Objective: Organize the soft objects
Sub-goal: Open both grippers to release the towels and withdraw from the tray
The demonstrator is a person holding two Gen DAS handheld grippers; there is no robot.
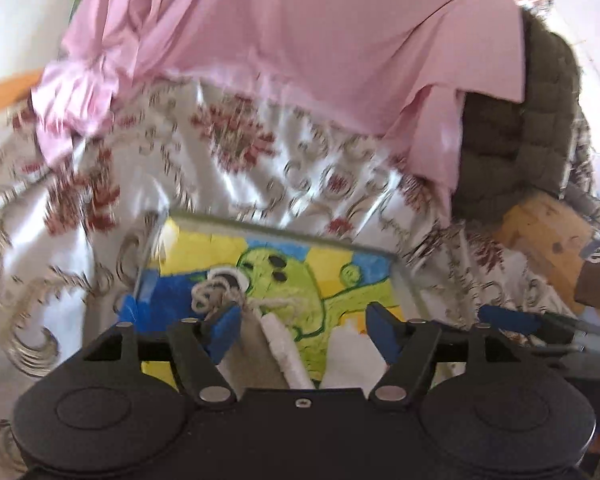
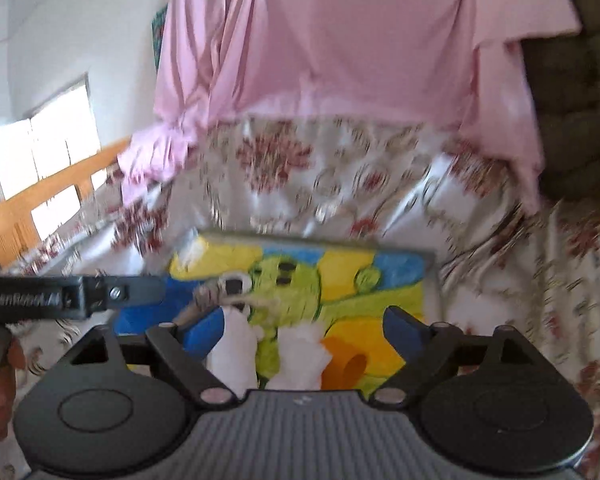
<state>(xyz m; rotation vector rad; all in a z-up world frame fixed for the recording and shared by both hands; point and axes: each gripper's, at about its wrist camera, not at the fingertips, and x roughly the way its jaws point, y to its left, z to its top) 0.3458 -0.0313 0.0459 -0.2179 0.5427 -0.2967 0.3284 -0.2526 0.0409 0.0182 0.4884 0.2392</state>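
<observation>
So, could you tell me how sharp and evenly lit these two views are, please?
Left wrist: floral sheet smeared by motion blur, shiny patches glaring; the gripper stays crisp. Right wrist: blur is heavier on the pink cloth, and the window is blown out white. Both bend at the fisheye edges.

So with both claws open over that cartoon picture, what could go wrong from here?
1. The loose string lies right by the left claw; its fingers could snag it and drag things along.
2. The orange cup lies on its side on the drawing, so a nudge from the right claw may roll it off.
3. The pink cloth hangs loosely and might slip down.
</observation>
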